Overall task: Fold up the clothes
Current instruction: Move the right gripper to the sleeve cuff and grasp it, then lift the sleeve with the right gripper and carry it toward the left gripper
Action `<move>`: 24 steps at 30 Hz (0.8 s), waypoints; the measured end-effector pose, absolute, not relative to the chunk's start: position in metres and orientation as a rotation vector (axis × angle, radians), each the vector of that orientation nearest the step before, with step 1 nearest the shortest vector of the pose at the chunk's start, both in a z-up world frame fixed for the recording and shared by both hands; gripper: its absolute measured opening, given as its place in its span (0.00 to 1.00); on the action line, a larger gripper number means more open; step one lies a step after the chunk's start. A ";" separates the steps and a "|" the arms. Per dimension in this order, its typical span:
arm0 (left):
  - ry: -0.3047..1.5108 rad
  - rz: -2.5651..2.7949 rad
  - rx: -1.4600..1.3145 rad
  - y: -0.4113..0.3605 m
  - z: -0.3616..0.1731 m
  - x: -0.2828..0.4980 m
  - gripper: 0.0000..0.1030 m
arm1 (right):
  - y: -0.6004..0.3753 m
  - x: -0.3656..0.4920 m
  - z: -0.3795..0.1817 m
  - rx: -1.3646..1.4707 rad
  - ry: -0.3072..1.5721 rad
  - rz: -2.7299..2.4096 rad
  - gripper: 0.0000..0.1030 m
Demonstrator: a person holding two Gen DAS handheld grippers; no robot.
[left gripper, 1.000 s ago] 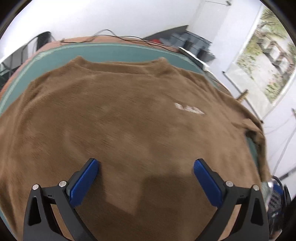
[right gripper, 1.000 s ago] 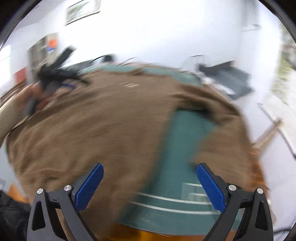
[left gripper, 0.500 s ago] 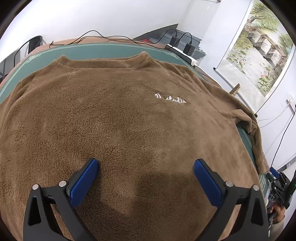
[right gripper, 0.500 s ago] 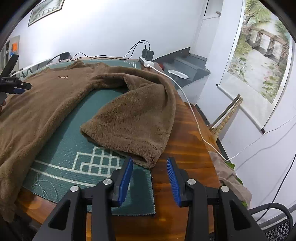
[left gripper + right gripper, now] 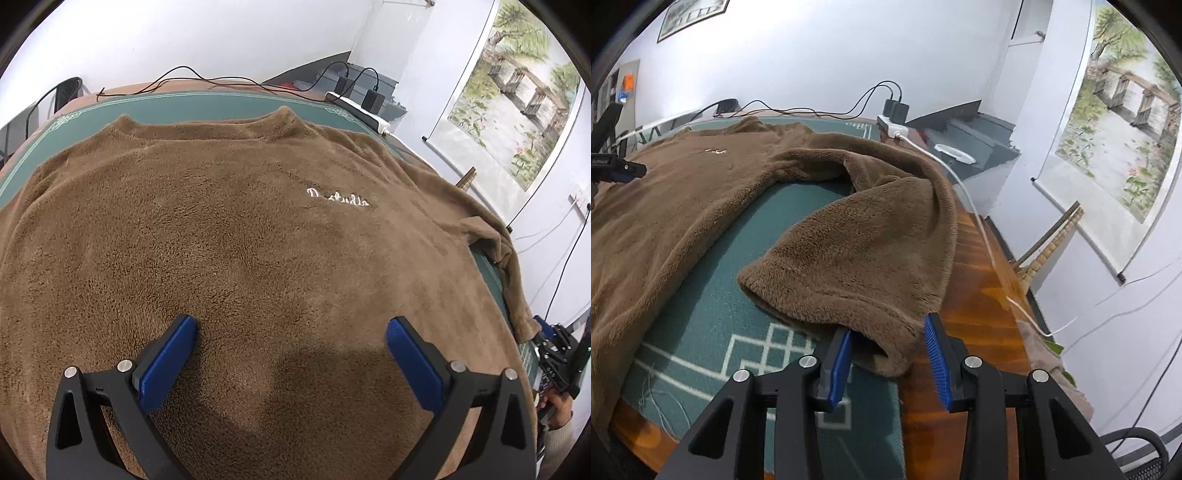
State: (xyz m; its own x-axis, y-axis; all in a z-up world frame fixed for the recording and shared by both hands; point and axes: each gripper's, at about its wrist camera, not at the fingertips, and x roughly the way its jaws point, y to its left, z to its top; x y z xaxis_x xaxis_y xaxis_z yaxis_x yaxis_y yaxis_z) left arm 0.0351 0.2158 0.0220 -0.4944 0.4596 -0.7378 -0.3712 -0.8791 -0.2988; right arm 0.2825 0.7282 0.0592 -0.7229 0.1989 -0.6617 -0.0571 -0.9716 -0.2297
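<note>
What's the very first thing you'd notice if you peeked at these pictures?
A big fuzzy brown sweater spread over the green mat fills nearly everything, with white lettering on its chest. Near the table's edge, the right gripper is closing its blue jaws around the sleeve cuff. The left gripper hovers wide open over the sweater's body.
</note>
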 end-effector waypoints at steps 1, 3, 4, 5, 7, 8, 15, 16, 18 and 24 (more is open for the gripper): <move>-0.147 2.358 -1.204 0.215 0.022 0.035 1.00 | 0.729 0.281 0.059 -1.104 -0.274 2.787 0.32; -0.160 2.354 -1.200 0.214 0.022 0.035 1.00 | 0.732 0.280 0.061 -1.092 -0.221 2.801 0.21; -0.167 2.353 -1.197 0.213 0.022 0.035 1.00 | 0.735 0.282 0.063 -1.070 -0.192 2.806 0.14; -0.172 2.352 -1.195 0.212 0.022 0.035 1.00 | 0.738 0.285 0.066 -1.040 -0.163 2.811 0.12; -0.180 2.350 -1.192 0.212 0.022 0.035 1.00 | 0.744 0.292 0.075 -0.965 -0.119 2.812 0.09; -0.182 2.349 -1.191 0.212 0.022 0.035 1.00 | 0.748 0.296 0.080 -0.920 -0.100 2.811 0.09; -0.192 2.349 -1.186 0.212 0.022 0.035 1.00 | 0.776 0.317 0.144 -0.552 0.047 2.792 0.08; -0.195 2.349 -1.185 0.212 0.021 0.035 1.00 | 0.780 0.319 0.154 -0.505 0.064 2.788 0.08; -0.202 2.347 -1.183 0.211 0.021 0.035 1.00 | 0.789 0.321 0.173 -0.419 0.111 2.786 0.08; -0.242 2.334 -1.171 0.206 0.021 0.034 1.00 | 0.793 0.306 0.210 -0.285 0.201 2.841 0.08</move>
